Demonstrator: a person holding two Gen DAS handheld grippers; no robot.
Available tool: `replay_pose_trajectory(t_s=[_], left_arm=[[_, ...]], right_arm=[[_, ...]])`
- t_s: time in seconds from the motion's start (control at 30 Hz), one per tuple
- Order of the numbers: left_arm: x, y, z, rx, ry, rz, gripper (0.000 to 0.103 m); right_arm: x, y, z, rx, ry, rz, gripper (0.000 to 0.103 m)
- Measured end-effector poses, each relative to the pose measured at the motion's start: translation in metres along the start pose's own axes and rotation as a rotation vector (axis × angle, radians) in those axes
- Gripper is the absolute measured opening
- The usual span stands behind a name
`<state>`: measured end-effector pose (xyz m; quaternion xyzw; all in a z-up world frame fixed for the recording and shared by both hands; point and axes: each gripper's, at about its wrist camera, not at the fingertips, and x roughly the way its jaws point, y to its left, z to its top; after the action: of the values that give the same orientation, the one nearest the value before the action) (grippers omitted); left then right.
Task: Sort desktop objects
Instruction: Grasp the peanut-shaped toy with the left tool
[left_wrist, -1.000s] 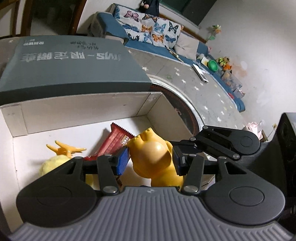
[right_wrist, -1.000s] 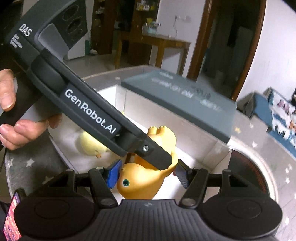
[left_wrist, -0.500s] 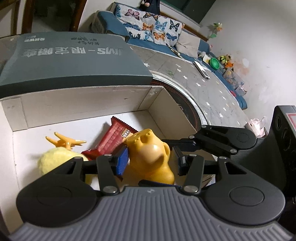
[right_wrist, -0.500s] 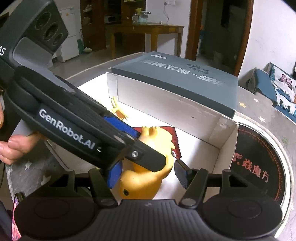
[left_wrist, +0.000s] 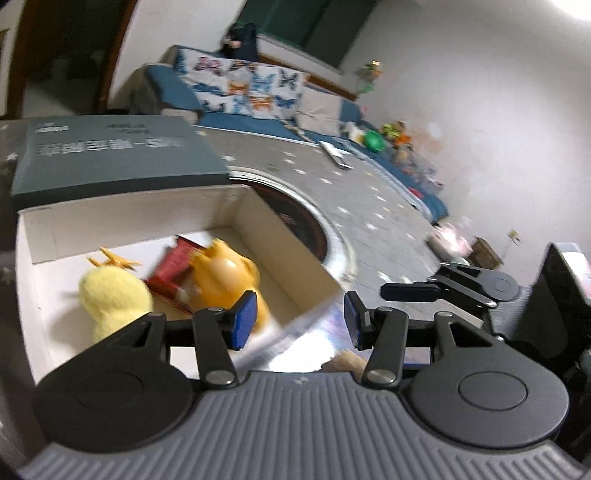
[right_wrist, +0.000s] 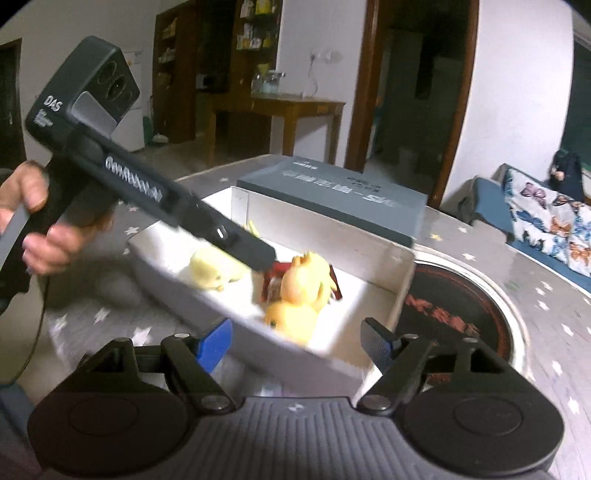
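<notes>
Item: white box, open-topped, on the star-patterned counter, its grey lid lying just behind. Contents, counted: one orange duck toy, one pale yellow plush chick, one red snack packet lying partly under the duck, one small orange star-shaped piece near the back wall. The duck lies ahead of and below both tools, inside the box toward its right end, long axis roughly front-to-back. Left gripper: fingers apart, empty, above the box's near right corner, the nearer to the duck. Right gripper: fingers apart, empty, outside the near wall.
</notes>
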<state>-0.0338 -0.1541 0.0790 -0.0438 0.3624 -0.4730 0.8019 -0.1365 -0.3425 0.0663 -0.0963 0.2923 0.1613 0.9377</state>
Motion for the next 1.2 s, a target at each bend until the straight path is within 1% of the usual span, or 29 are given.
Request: replay_pose_trajectory(t_s=[0.07,0.2,0.33,0.47,0.5,0.53,0.7,0.73,0.8,0.83,0.9,0.93,1.0,1.1,1.2], left_arm=[[-0.001,-0.013,-0.009,0.033,0.018,-0.033,0.051],[0.012,-0.037,-0.023,0.08,0.081,-0.09,0.051],[0.039,-0.047,-0.032,0.086,0.14,-0.091,0.051],[0.062,-0.047,-0.038,0.079,0.184,-0.081,0.051],[0.067,-0.046,-0.038,0.076,0.192,-0.075,0.051],[0.072,-0.044,-0.038,0.07,0.198,-0.07,0.051],[0.089,-0.034,-0.038,0.031,0.221,-0.063,0.051],[0.092,-0.032,-0.038,0.024,0.225,-0.062,0.051],[0.095,-0.031,-0.039,0.016,0.233,-0.063,0.051],[0.096,-0.03,-0.039,0.013,0.237,-0.068,0.051],[0.099,-0.03,-0.039,0.011,0.243,-0.071,0.051],[0.1,-0.03,-0.039,0.011,0.243,-0.071,0.051],[0.101,-0.03,-0.039,0.006,0.242,-0.075,0.051],[0.099,-0.028,-0.04,-0.01,0.242,-0.084,0.051],[0.09,-0.03,-0.037,-0.005,0.229,-0.093,0.051]], right_arm=[[-0.016,0.004,-0.013,0.011,0.006,-0.014,0.079],[-0.022,0.009,-0.037,0.041,0.055,-0.025,0.079],[-0.014,0.009,-0.052,0.086,0.092,-0.025,0.077],[-0.004,0.006,-0.058,0.105,0.102,-0.023,0.076],[0.0,0.005,-0.059,0.106,0.107,-0.023,0.073],[0.002,0.005,-0.061,0.105,0.11,-0.022,0.07],[0.012,0.003,-0.068,0.119,0.116,-0.018,0.066],[0.013,0.002,-0.069,0.124,0.117,-0.016,0.063],[0.017,0.001,-0.07,0.134,0.12,-0.004,0.06],[0.019,0.0,-0.07,0.136,0.123,-0.001,0.056],[0.021,0.001,-0.071,0.136,0.128,0.002,0.054],[0.021,0.001,-0.071,0.136,0.13,0.006,0.05],[0.022,0.001,-0.071,0.139,0.132,0.011,0.045],[0.022,0.002,-0.071,0.145,0.136,0.007,0.045],[0.02,0.003,-0.069,0.149,0.133,0.005,0.045]])
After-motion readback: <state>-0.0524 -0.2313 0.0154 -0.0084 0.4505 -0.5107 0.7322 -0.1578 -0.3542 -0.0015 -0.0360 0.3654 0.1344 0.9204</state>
